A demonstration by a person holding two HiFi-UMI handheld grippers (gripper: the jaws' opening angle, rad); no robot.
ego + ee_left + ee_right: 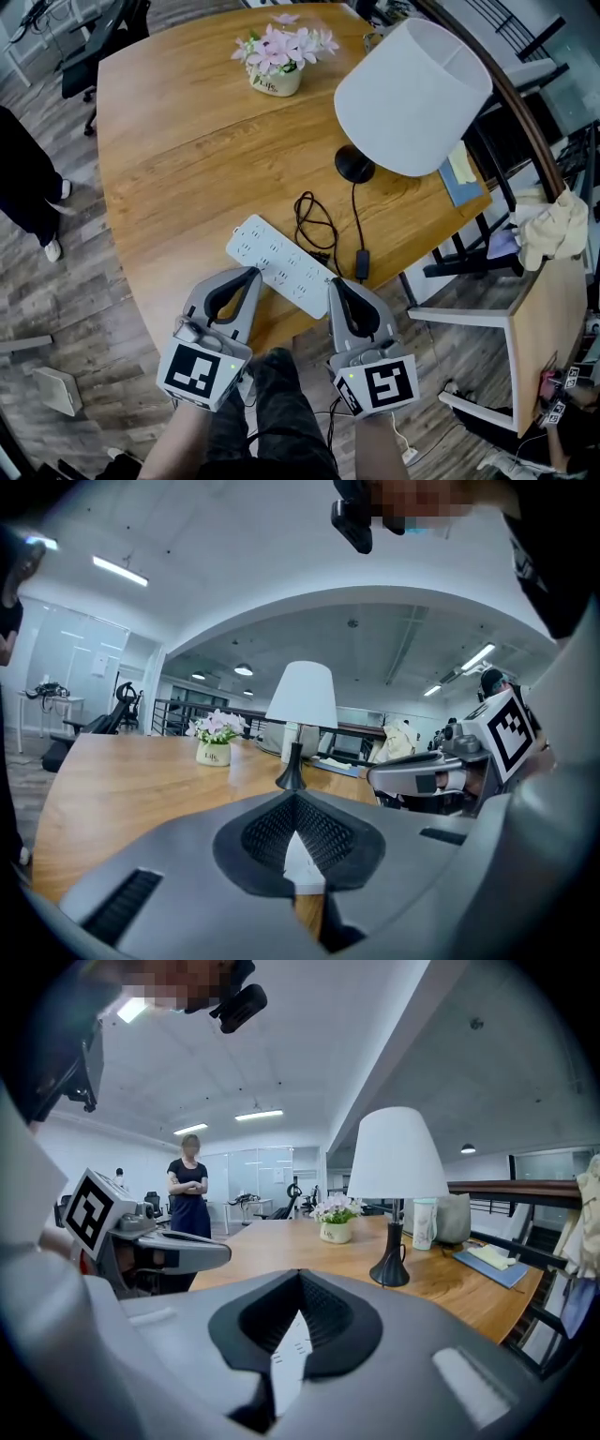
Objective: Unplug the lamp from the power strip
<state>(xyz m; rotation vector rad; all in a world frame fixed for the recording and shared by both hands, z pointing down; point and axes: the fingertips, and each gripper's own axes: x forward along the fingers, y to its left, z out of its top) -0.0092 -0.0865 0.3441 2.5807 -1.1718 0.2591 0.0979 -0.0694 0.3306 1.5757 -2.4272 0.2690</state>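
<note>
A white power strip (pixel 277 260) lies slantwise near the table's (pixel 178 141) front edge. The lamp (pixel 412 94) with a white shade and black base (pixel 354 164) stands behind it. Its black cord (pixel 314 223) coils toward the strip, with a black block (pixel 361 264) on it by the strip's right end. Whether a plug sits in a socket I cannot tell. My left gripper (pixel 255 272) is shut at the strip's near edge, and my right gripper (pixel 334 281) is shut at its right end. Both gripper views show closed jaws, with the strip (pixel 302 864) (pixel 286 1358) visible through the gap below.
A pot of pink flowers (pixel 277 80) stands at the back of the table. A blue notebook (pixel 459 178) lies at the right edge beside the lamp. A cup (pixel 424 1222) stands behind the lamp. A person (pixel 187 1194) stands beyond the table's left side. Shelving with a cloth (pixel 553 225) is at the right.
</note>
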